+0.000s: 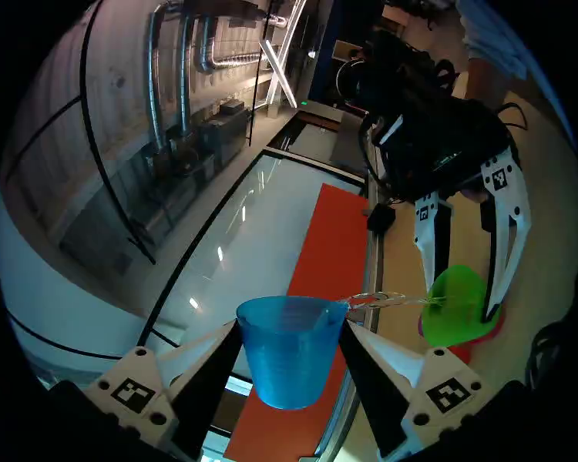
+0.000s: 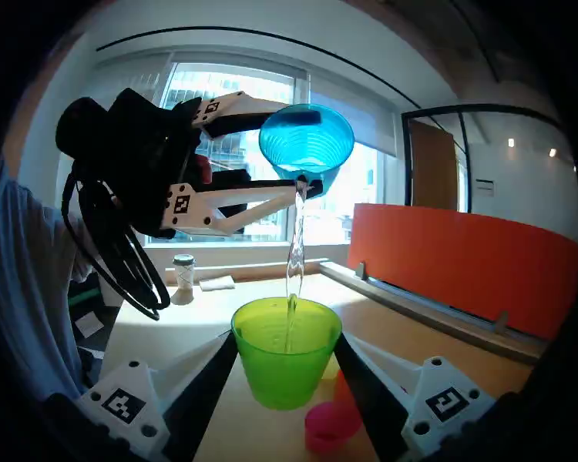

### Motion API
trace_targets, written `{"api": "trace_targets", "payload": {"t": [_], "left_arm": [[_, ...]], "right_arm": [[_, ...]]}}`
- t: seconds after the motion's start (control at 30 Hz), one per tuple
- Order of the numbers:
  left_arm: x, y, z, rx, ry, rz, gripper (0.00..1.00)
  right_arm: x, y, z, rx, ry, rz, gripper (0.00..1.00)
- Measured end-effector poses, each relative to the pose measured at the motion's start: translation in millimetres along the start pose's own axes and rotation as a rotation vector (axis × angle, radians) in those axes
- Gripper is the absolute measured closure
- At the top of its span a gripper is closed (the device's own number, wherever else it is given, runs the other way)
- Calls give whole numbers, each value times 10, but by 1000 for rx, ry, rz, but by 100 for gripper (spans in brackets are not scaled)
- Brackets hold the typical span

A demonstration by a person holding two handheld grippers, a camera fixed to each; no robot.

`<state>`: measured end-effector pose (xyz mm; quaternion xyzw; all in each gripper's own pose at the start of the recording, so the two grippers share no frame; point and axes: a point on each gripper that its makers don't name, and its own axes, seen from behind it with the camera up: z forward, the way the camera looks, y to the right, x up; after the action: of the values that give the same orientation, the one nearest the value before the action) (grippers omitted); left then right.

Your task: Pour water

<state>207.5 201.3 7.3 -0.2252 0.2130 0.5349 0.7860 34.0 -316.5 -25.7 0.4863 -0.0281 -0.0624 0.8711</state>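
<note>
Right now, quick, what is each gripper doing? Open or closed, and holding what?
Left gripper: shut on the blue cup, which is tipped and pouring water.
Right gripper: shut on the green cup, under the stream.

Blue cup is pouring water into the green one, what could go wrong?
1. The water stream is thin and falls a long way from the tilted blue cup; a wobble could send it past the green cup onto the table.
2. Tipping faster might splash water out, onto the pink cup below.
</note>
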Motion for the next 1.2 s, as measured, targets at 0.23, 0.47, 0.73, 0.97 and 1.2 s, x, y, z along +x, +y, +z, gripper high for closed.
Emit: {"api": "trace_targets", "payload": {"t": [0.23,0.47,0.73,0.97,1.2], "left_arm": [[-14,-17,-7,7,-6,26,14],[23,-52,-6,5,3,75,14],[72,-35,-11,0,9,125,14],[107,-44,1,-3,16,164,14],[146,-54,17,-5,21,217,14]], "right_arm": [[8,6,1,-3,2,-3,10],[6,15,7,-7,3,-3,10],[4,43,0,-14,8,-1,10],[6,59,-4,-17,10,-2,10],[15,67,-16,-20,13,-5,10]]}}
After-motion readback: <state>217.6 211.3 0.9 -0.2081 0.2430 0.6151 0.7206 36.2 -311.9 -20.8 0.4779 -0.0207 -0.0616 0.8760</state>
